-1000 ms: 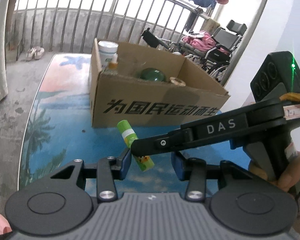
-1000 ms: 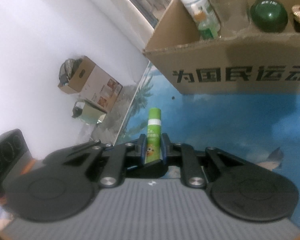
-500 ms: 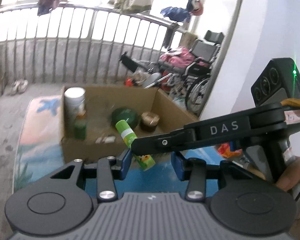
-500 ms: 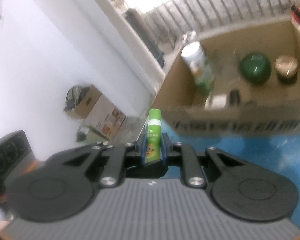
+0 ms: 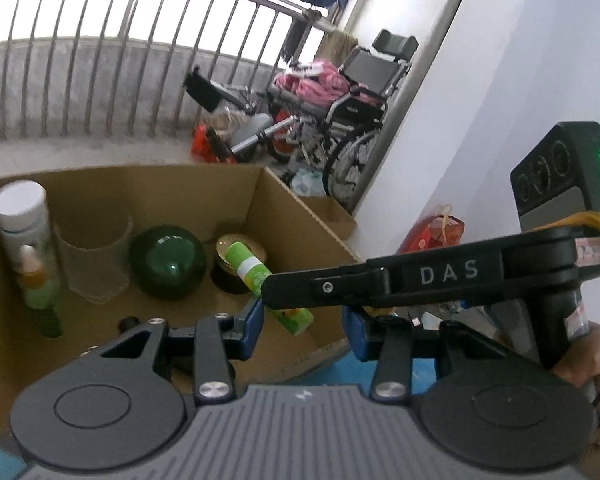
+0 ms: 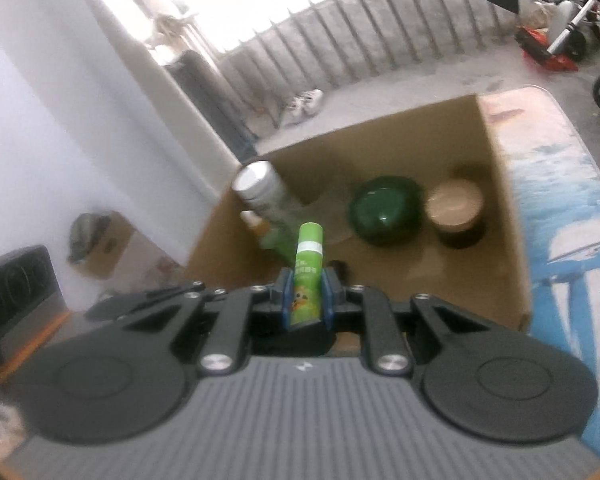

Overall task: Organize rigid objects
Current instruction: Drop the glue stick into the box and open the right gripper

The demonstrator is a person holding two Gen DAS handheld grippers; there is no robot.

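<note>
open brown cardboard box [image 6: 500, 216] holds dark green glossy round bowl [image 6: 384, 210] and tall white-capped bottle [image 6: 260, 188] | our right gripper [image 6: 306, 300] is clamped on the slim bright-green cylindrical tube [image 6: 306, 264], held above the box | our left gripper [image 5: 304, 324] stands apart, holding nothing
</note>
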